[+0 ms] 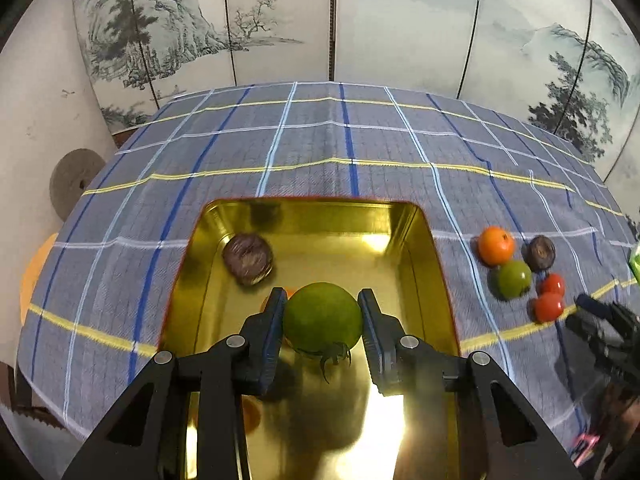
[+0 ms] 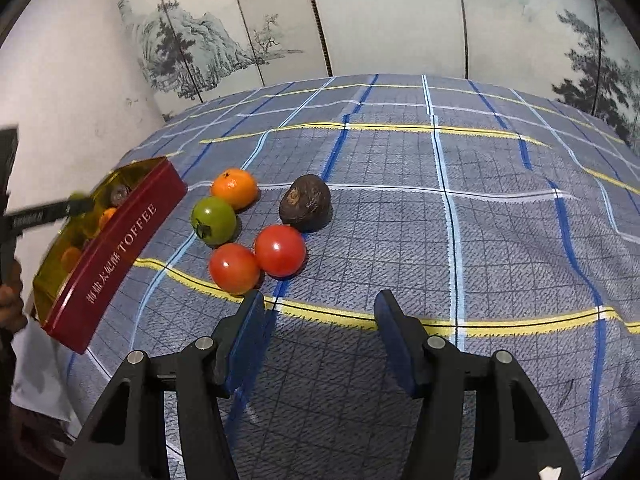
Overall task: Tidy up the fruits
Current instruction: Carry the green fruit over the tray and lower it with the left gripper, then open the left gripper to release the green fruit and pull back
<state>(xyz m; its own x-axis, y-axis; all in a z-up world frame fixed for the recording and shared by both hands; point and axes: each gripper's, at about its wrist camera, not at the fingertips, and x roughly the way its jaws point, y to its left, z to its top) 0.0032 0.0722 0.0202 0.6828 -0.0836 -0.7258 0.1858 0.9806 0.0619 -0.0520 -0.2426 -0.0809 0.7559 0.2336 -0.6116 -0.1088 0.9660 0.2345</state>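
Note:
My left gripper [image 1: 322,304] is shut on a green tomato [image 1: 322,318], held over the gold inside of the red toffee tin [image 1: 416,248]. A dark brown fruit [image 1: 248,258] lies in the tin's far left corner, and an orange fruit is partly hidden behind the left finger. On the cloth to the right lie an orange [image 2: 234,188], a small green tomato [image 2: 213,220], two red tomatoes [image 2: 234,268] [image 2: 280,250] and a dark brown fruit [image 2: 305,202]. My right gripper [image 2: 320,310] stands open just in front of them, with nothing between its fingers.
A blue checked cloth [image 2: 460,208] covers the table. A painted folding screen [image 1: 360,20] stands behind its far edge. The tin [image 2: 116,248] sits at the table's left, with a person's hand [image 2: 10,304] beside it. My right gripper [image 1: 600,320] shows at the left view's right edge.

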